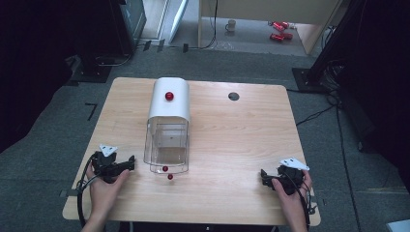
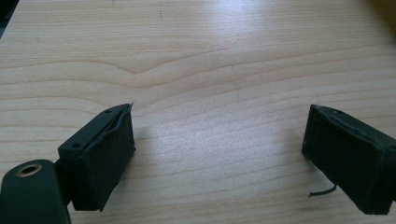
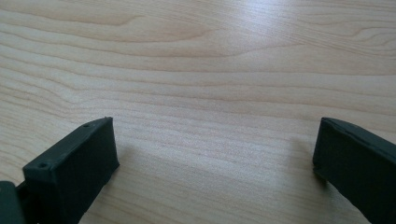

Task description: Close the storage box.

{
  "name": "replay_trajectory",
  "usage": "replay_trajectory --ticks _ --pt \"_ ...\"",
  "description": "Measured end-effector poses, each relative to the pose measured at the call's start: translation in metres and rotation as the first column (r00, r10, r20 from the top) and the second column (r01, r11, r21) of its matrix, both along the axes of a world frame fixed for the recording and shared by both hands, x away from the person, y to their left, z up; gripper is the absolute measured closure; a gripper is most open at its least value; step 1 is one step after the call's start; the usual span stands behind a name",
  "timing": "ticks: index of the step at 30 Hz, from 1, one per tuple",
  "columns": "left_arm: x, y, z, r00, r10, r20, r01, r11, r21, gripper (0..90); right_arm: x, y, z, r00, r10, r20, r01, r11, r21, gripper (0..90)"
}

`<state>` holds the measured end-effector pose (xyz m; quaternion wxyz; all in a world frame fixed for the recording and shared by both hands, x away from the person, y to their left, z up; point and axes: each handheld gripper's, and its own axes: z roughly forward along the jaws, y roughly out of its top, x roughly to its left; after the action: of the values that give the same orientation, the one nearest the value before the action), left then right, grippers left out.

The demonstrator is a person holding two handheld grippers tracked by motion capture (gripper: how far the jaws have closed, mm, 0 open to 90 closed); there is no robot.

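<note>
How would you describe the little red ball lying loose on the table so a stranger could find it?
Start at the wooden table and find the white-topped clear box near its middle. Just in front of its open end lies a small red ball, bare on the wood, unlike the red knobs on the box.

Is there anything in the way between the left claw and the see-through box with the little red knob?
Nothing visible stands in the way. The left gripper rests open on the wooden table, just left of the clear box, with bare wood between them. The small red knob sits on the box's near front, free to reach.
</note>
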<state>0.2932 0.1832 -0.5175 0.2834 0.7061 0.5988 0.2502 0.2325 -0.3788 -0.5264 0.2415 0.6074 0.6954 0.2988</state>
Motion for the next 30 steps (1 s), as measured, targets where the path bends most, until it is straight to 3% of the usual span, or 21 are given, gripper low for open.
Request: replay_trajectory --ticks 10,14,16,20,24,30 --pt "-0.002 0.002 0.003 0.9998 -0.006 -0.019 0.006 0.9999 -0.009 13.0 -0.001 0.002 0.0 0.9998 -0.017 0.008 0.017 1.0 -0.005 0.0" --pt "-0.003 0.003 0.006 0.9998 -0.009 -0.019 0.009 0.9996 -0.027 13.8 -0.003 0.004 0.003 0.9995 -0.031 0.006 0.031 0.999 0.037 0.0" --pt "-0.004 0.004 0.01 0.9999 -0.015 0.003 0.015 0.9986 -0.051 13.8 -0.004 0.006 0.007 0.9995 -0.026 0.016 0.025 0.998 0.059 0.0" --pt "-0.005 0.005 0.017 0.9997 -0.02 0.017 0.021 0.9982 -0.056 13.8 -0.005 0.009 0.015 0.9992 -0.017 0.035 0.015 0.997 0.073 0.0" --pt "-0.006 0.005 0.038 0.9962 -0.042 0.076 0.048 0.995 -0.087 14.1 -0.007 0.016 0.029 0.9968 -0.012 0.079 0.004 0.995 0.096 0.8" --pt "-0.003 0.002 0.056 0.9902 -0.095 0.103 0.106 0.9876 -0.116 14.6 -0.011 0.029 0.04 0.995 0.025 0.097 -0.035 0.994 0.103 8.4"
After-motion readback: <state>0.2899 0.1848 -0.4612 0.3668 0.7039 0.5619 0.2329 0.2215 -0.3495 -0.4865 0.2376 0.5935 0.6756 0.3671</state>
